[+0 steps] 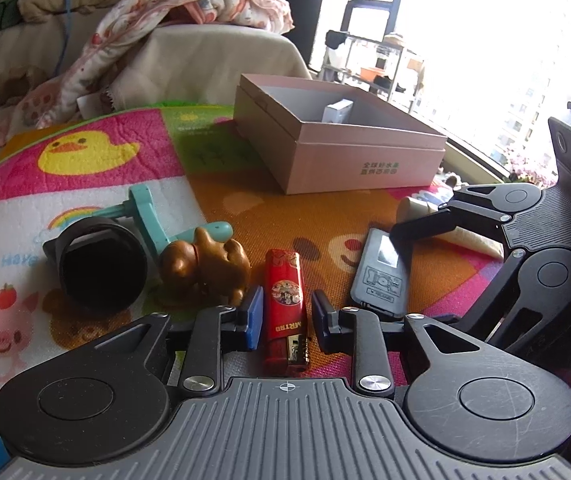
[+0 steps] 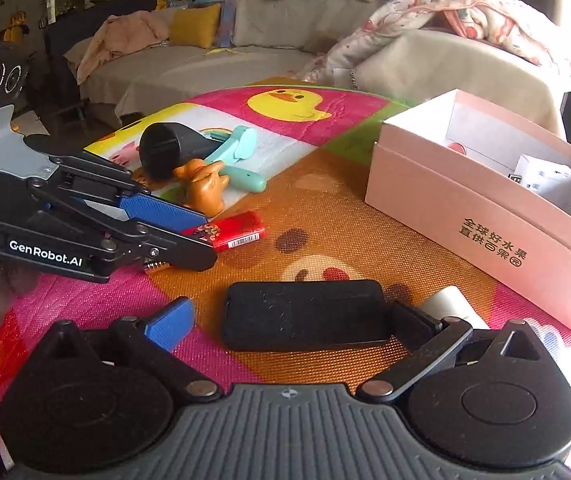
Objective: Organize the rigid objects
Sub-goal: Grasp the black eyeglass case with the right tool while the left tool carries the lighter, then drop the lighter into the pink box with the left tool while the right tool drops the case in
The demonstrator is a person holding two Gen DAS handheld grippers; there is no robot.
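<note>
The work surface was a colourful cartoon play mat set before a beige sofa draped with a blanket. The left gripper stood released, fingers straddling the red lighter on the mat. The right gripper stood released around the black device. The pink box sat beyond, open.

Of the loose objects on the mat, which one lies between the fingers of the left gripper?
The red lighter. It lies lengthwise between the open left gripper's fingers; the brown figurine sits outside them.
</note>
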